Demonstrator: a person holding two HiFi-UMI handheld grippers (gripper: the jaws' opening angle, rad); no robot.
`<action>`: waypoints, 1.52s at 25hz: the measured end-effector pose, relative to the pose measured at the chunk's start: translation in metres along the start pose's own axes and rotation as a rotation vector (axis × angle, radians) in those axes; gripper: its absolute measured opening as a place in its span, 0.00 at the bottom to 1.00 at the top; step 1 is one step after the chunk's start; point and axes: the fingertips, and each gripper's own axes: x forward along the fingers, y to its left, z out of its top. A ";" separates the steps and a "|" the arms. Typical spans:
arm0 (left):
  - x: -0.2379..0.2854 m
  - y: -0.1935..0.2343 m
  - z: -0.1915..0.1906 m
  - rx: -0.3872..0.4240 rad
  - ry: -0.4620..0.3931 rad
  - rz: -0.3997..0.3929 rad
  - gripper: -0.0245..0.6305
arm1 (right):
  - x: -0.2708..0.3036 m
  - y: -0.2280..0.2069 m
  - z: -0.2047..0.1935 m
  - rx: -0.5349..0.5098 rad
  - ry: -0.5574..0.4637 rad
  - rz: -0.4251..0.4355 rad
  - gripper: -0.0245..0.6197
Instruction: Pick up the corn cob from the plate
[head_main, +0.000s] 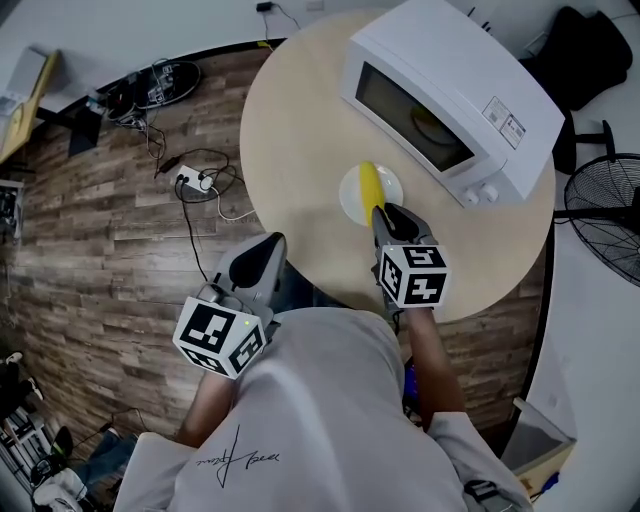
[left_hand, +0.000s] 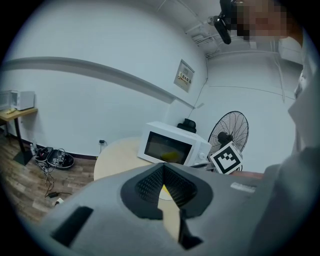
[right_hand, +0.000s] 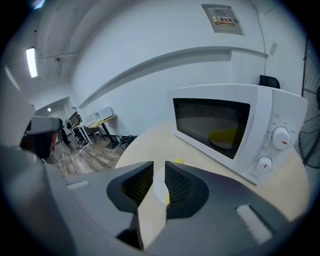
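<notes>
A brown wood-plank floor (head_main: 110, 250) surrounds the round, pale wooden bench (head_main: 300, 150) at which you stand. A boxy white microwave oven (head_main: 450, 90) sits at the bench's far right, its dark glass door shut and facing you. A yellow shape (right_hand: 225, 136) shows behind the glass; what it is cannot be made out. A black standing fan (head_main: 610, 215) stands on the floor to the right, off the bench. A tangle of black cables with a white power strip (head_main: 195, 180) lies on the planks to the left.

Your left tongs (head_main: 265, 250), grey with black ribbed pads, hang off the bench's near edge, close to your body. Their tips are pressed together, with nothing between them. Your right tongs (head_main: 395, 222) are out over the bench, in front of the microwave door, tips at the near rim of the plate. The right gripper view shows their pads (right_hand: 180, 182) a narrow gap apart and bare, clasping nothing.

The small round white plate (head_main: 352, 200) lies flat on the bench, just in front of the microwave. The yellow corn cob (head_main: 371, 188) rests on the plate, one end pointing away from you and the other towards the right tongs. That near end lies right at the tips of the right tongs. Whether metal touches cob cannot be told from here. In the right gripper view, the cob (right_hand: 176, 162) shows just beyond the pads, not between them.
</notes>
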 end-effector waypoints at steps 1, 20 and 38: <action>0.000 0.001 0.000 -0.002 0.001 0.002 0.02 | 0.003 0.000 -0.001 -0.002 0.007 0.003 0.17; 0.009 0.016 -0.002 -0.026 0.027 0.013 0.02 | 0.050 -0.018 -0.031 -0.010 0.168 -0.001 0.39; 0.012 0.037 -0.003 -0.051 0.037 0.036 0.02 | 0.093 -0.037 -0.061 -0.041 0.304 -0.036 0.49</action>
